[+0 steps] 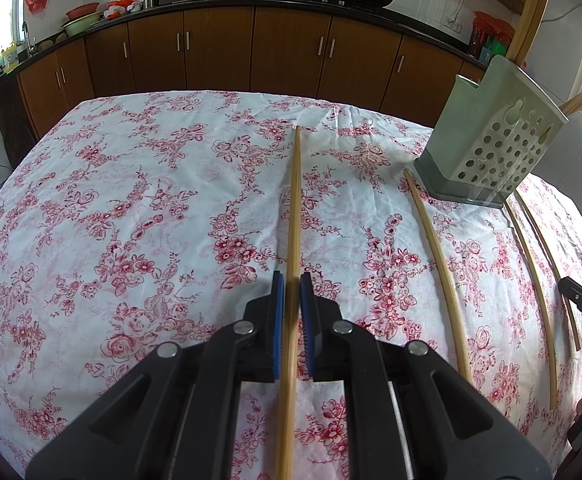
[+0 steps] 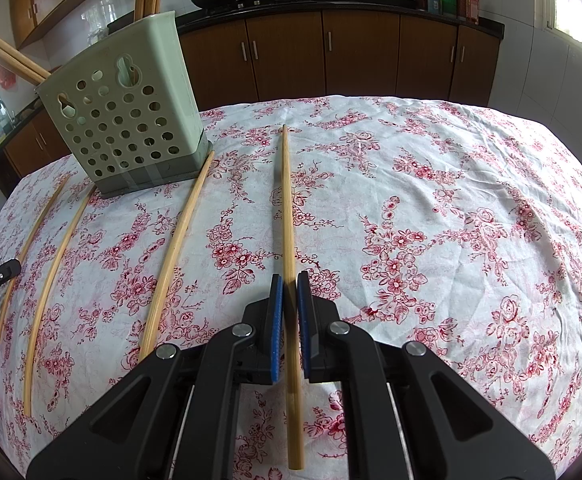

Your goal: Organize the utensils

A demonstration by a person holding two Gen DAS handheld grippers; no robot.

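Two claws each straddle a long pale bamboo chopstick lying on the floral-clothed counter (image 1: 131, 200): left claw (image 1: 291, 280) around one chopstick (image 1: 295, 200), right claw (image 2: 289, 278) around another (image 2: 287, 200), blue pads narrowly spread, seemingly not yet pinching. Best practice: close squarely mid-shaft, lift level, then tip into the perforated grey-green plastic holder (image 2: 127, 120) nearby.
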